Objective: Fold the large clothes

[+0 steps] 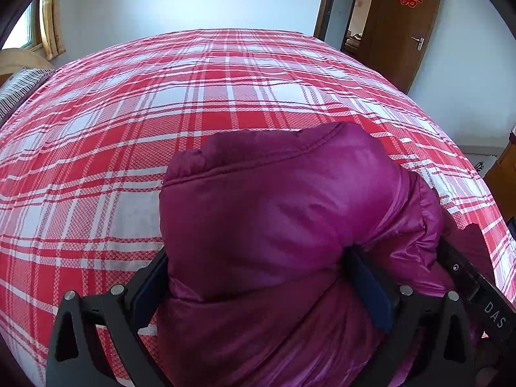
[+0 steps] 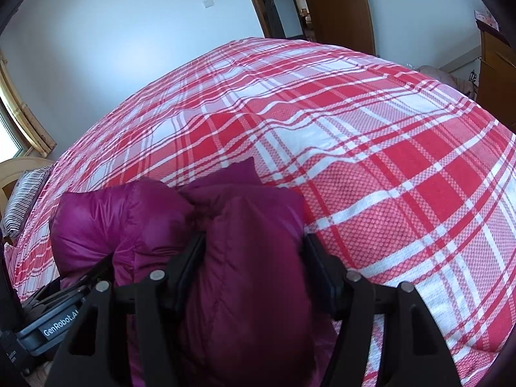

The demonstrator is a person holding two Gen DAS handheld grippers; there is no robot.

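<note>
A puffy magenta down jacket [image 1: 274, 225] is bunched at the near edge of a bed with a red and white plaid cover [image 1: 193, 113]. My left gripper [image 1: 261, 277] is shut on a thick fold of the jacket, which bulges up between its fingers [image 1: 151, 277]. The right gripper's body shows at the lower right of the left wrist view [image 1: 477, 290]. In the right wrist view my right gripper [image 2: 254, 264] is shut on another thick fold of the jacket [image 2: 251, 258]. The left gripper's body [image 2: 58, 319] shows at its lower left.
The plaid bed [image 2: 387, 161] fills both views beyond the jacket. A striped pillow [image 1: 19, 87] lies at the bed's left end. A brown wooden door [image 1: 403, 25] stands open behind the bed. Wooden furniture [image 2: 496, 67] stands at the right.
</note>
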